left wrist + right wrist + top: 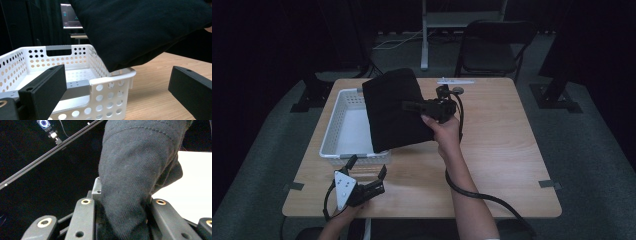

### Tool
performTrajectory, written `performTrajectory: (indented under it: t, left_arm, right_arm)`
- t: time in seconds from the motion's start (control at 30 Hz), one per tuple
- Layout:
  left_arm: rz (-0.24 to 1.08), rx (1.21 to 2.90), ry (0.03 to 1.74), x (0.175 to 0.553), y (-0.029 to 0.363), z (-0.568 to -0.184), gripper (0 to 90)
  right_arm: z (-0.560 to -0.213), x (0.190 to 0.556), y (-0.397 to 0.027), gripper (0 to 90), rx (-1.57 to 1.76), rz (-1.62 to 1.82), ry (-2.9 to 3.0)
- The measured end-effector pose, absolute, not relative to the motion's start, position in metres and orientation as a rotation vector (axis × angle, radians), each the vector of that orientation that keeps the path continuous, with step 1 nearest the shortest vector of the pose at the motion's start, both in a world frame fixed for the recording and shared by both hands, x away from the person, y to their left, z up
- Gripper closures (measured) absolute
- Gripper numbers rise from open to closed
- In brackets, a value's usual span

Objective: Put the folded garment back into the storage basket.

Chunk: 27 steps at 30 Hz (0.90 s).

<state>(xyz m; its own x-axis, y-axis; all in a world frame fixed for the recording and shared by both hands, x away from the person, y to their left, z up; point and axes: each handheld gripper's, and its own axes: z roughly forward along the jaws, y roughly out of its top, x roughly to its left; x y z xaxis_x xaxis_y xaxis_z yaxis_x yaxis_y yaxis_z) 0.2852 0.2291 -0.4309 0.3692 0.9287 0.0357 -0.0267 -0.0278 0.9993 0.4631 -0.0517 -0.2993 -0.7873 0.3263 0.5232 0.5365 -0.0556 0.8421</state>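
Left gripper (367, 170): nearest the camera, at the table's near edge, jaws spread wide and empty, aimed at the basket's near wall.

Right gripper (412, 105): jaws clamped on the right edge of a folded black cloth; the right gripper view shows the twill fabric pinched between them.

Black cloth (394, 109): folded into a thick slab, held in the air, tilted, long axis running from the near side to the far side of the table. Its left part overhangs the basket's right half; in the left gripper view its lowest corner sits at or just above the basket's right rim, contact uncertain.

White perforated plastic basket (331, 131): on the wooden table (512, 150), left of centre, interior apparently empty, directly left of and below the cloth. Judged: the cloth goes left and down into it.

Markings: no legible brand, label or writing.
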Motion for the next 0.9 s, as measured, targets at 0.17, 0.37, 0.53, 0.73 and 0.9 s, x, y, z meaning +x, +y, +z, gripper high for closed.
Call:
performTrajectory:
  t: [0.17,0.37,0.53,0.73,0.9]
  left_arm:
    - [0.958,1.373,0.896,0.285,0.229,-0.431,2.9]
    - [0.957,1.371,0.894,0.285,0.229,-0.431,2.9]
    - [0.957,1.371,0.894,0.285,0.229,-0.431,2.9]
    - [0.957,1.368,0.893,0.285,0.229,-0.431,2.9]
    - [0.957,1.369,0.893,0.285,0.229,-0.431,2.9]
  right_arm:
    - [-0.3,0.465,-0.045,70.1,-0.939,-1.965,-2.027]
    - [-0.302,0.467,-0.033,70.1,-0.925,-1.964,-2.014]
    - [-0.302,0.467,-0.022,70.1,-0.92,-1.962,-2.015]
    - [-0.303,0.468,-0.005,70.0,-0.907,-1.95,-2.024]
    - [-0.304,0.47,0.006,70.0,-0.899,-1.949,-2.022]
